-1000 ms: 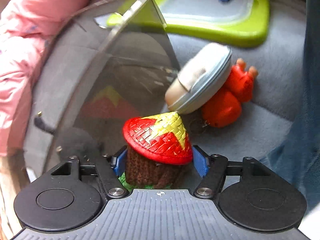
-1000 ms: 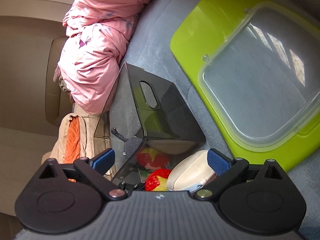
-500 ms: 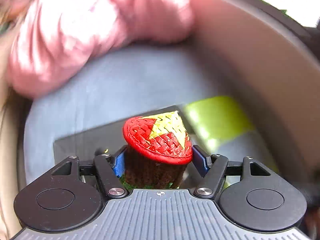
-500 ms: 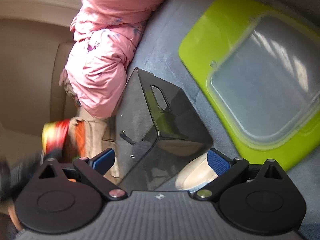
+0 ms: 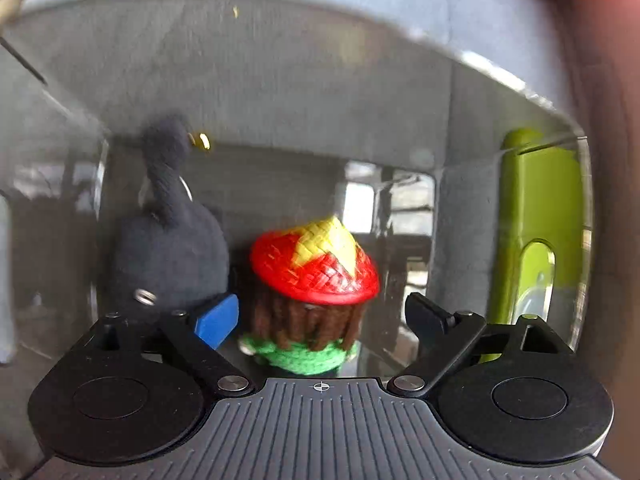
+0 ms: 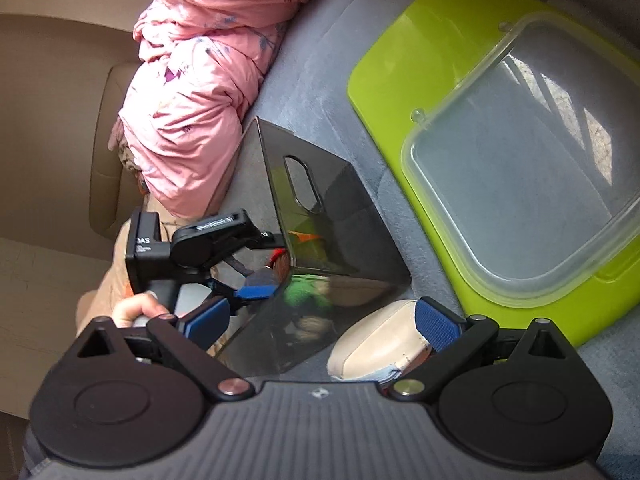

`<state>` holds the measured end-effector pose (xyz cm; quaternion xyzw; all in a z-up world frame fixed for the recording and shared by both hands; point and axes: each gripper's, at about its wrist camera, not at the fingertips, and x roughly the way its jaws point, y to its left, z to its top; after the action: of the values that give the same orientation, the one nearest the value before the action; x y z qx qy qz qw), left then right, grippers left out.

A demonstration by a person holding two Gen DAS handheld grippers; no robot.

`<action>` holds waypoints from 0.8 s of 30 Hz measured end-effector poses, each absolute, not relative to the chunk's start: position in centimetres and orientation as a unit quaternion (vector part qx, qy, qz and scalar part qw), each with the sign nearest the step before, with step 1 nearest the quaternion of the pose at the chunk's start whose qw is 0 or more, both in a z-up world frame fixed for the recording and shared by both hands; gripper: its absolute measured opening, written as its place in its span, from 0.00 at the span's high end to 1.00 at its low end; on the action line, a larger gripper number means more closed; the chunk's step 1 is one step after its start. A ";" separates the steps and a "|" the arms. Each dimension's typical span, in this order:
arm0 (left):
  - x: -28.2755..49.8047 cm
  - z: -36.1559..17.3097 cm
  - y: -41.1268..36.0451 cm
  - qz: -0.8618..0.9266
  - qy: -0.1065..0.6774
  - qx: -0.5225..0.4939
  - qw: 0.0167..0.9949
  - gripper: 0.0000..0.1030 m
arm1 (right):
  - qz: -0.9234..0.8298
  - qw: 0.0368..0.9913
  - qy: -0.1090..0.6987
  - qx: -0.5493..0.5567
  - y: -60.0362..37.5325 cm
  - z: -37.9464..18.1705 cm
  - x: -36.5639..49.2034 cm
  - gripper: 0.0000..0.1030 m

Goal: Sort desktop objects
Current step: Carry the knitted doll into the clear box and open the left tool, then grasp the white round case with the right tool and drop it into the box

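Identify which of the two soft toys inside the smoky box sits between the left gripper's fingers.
The knitted doll in the red-and-yellow woven hat; the dark grey plush lies outside the opening jaws.

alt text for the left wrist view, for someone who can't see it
Inside a smoky transparent plastic bin, the left gripper is opening its jaws around a knitted doll with a red and yellow woven hat, pads no longer pressing it. A dark grey plush toy sits beside it.
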<state>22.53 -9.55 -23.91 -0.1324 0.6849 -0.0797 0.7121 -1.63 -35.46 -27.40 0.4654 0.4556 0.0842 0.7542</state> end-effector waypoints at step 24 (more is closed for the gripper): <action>-2.0 -6.3 -13.3 -0.518 0.412 -0.123 0.739 0.00 | -0.121 0.566 0.562 0.591 -29.4 -34.3 -1.8 0.43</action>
<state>-1.95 -13.35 -6.27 -0.1230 0.4124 -0.5183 0.7390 -1.75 -29.36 -34.28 0.5907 0.5618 -0.1212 0.5664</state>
